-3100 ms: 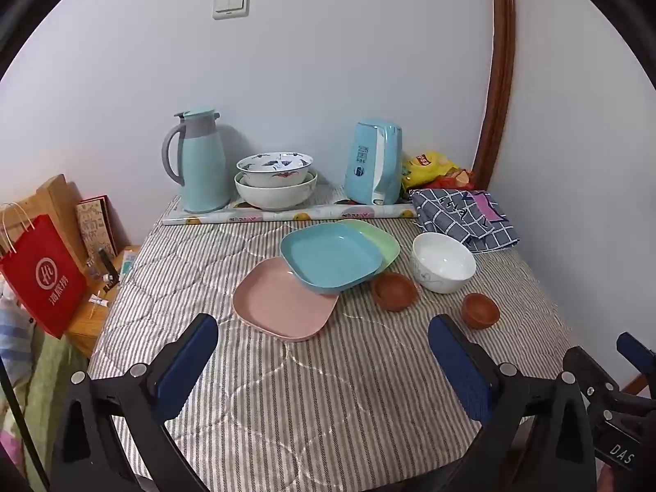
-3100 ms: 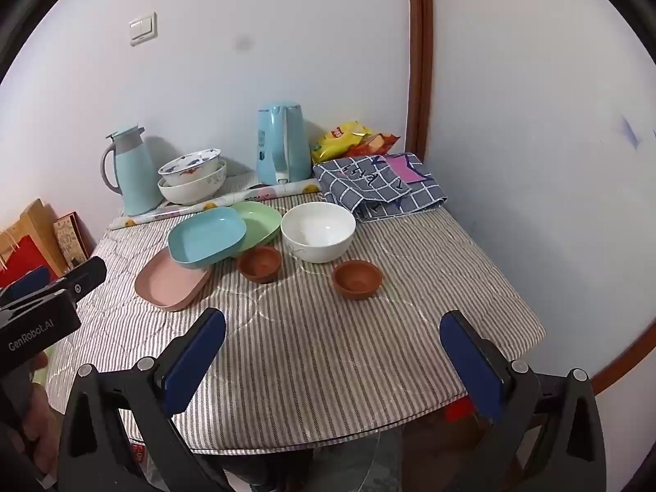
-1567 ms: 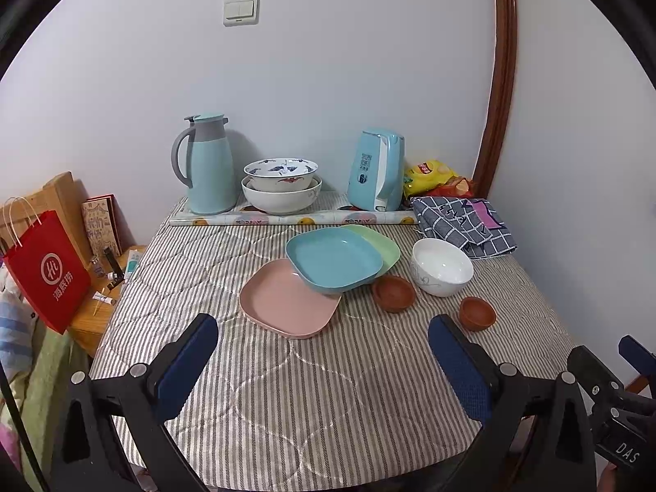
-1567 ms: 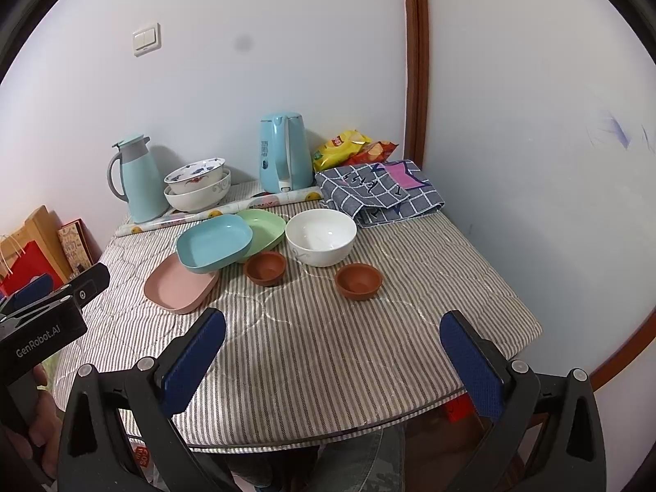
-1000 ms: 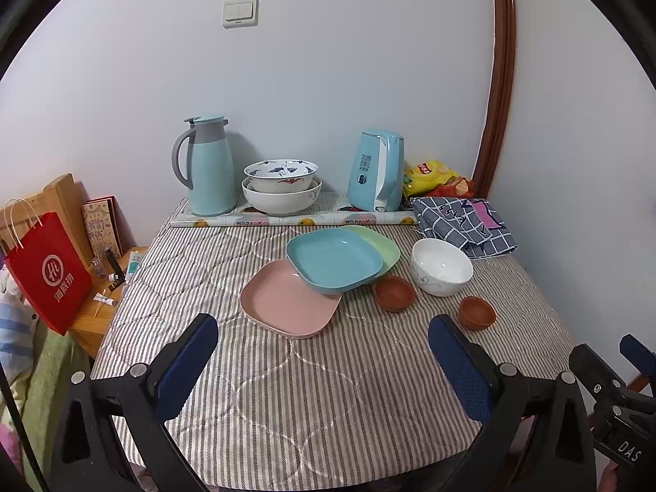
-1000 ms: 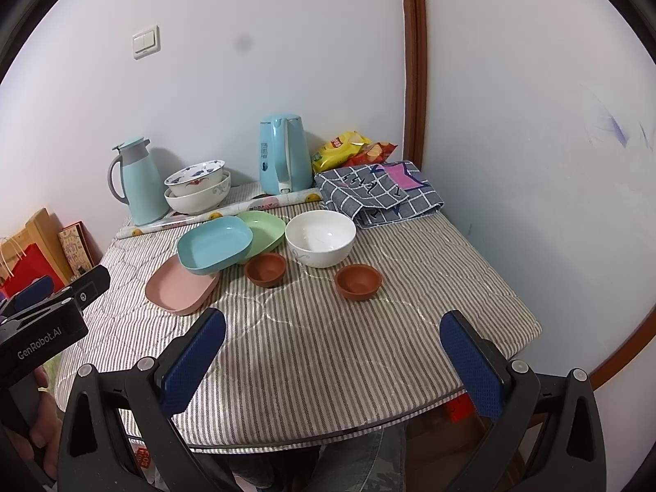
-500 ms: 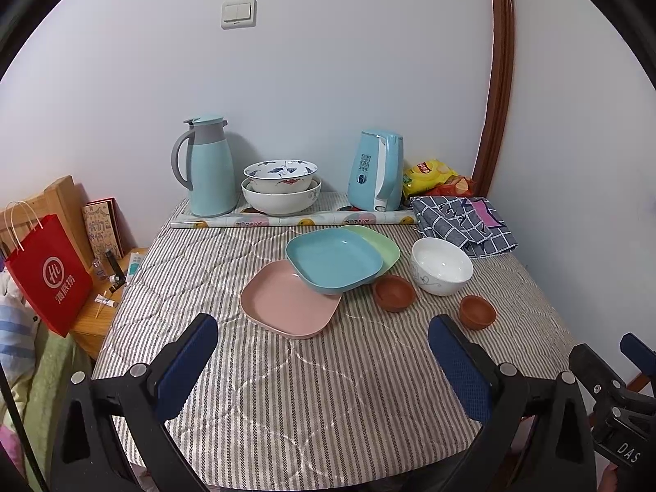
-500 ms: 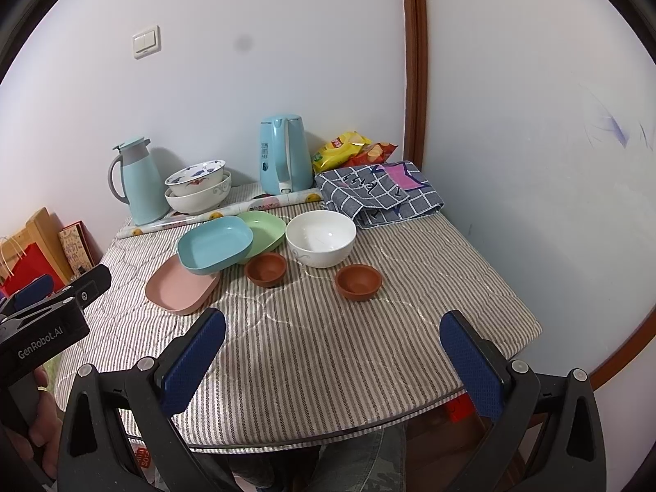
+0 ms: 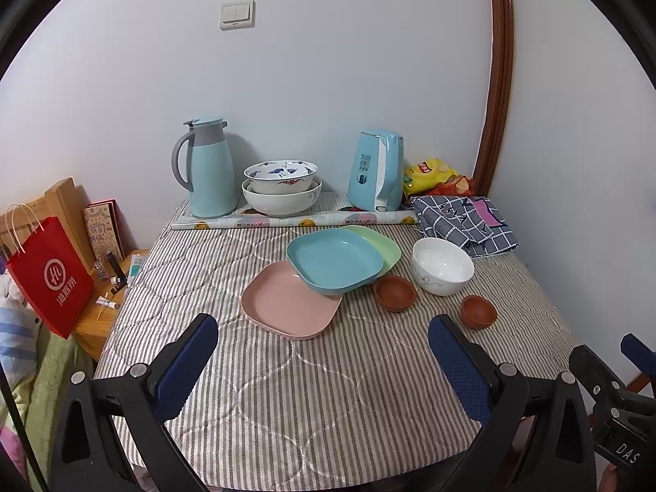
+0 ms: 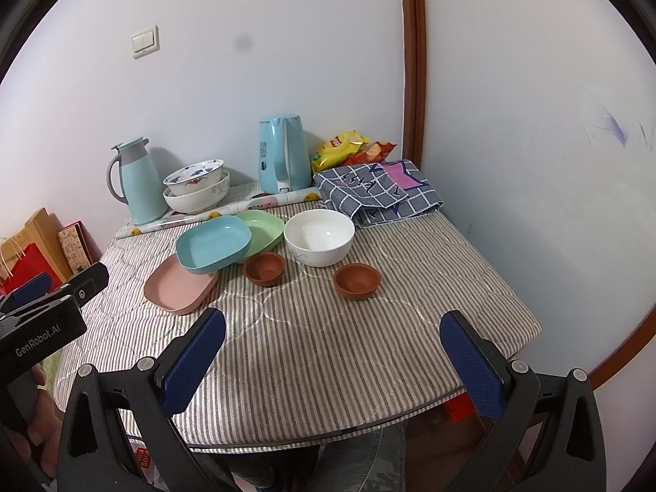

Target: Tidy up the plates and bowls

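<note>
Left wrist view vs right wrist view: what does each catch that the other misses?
Left wrist only: the wooden side stand with small items beside the table, and the right gripper at the frame's lower right edge.

Right wrist only: blue scribbles on the right wall, the left gripper with a hand on it, and the table's front edge.

Both: pink plate, blue plate, green plate, white bowl, two brown bowls, thermos, kettle. Both grippers' jaws are open, empty.
</note>
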A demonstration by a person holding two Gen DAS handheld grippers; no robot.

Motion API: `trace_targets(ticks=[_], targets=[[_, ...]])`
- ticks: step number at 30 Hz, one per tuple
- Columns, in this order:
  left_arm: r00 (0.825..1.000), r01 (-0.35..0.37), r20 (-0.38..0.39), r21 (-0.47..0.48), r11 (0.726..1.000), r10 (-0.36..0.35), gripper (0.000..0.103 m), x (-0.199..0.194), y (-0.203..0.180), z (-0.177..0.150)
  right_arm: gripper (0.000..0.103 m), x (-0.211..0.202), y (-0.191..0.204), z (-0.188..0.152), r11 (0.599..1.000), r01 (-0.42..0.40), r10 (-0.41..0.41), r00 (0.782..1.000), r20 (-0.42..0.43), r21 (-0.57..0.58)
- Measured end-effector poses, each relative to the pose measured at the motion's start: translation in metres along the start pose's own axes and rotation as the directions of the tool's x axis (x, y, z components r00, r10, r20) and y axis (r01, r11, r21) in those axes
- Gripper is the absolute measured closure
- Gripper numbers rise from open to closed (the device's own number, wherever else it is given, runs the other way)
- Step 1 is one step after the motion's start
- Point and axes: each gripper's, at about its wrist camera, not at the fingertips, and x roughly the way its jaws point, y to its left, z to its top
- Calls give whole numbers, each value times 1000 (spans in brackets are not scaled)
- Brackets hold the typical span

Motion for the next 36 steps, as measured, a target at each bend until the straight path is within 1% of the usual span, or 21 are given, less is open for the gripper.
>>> trace_targets(ticks=[8,17,23,25,34,36], targets=[[1000,0,11,0,1000,0,0,1,-2,0,0,0,0,1,1000,0,0,1000,7,-4],[1000,-3,-14,11,1000,3,0,23,-3,8,0,14,0,5,1000,-19,19,1000,9,13],[999,-15,-49,-6,1000,14,0,46,11,15,0,34,0,9,999,-32,32,999,3,33],[998,-20,-64,-14,1000,19,0,56,16,16,0,41,1,11,998,-47,47,999,-3,36],[993,-44,-115,-42,998,38,0,98,32,28,0,83,13,25,997,-74,76,995,-59,29],[990,-48,-132,-49,998,41,3,111,36,31,0,94,17,30,996,-81,83,994,-73,27]])
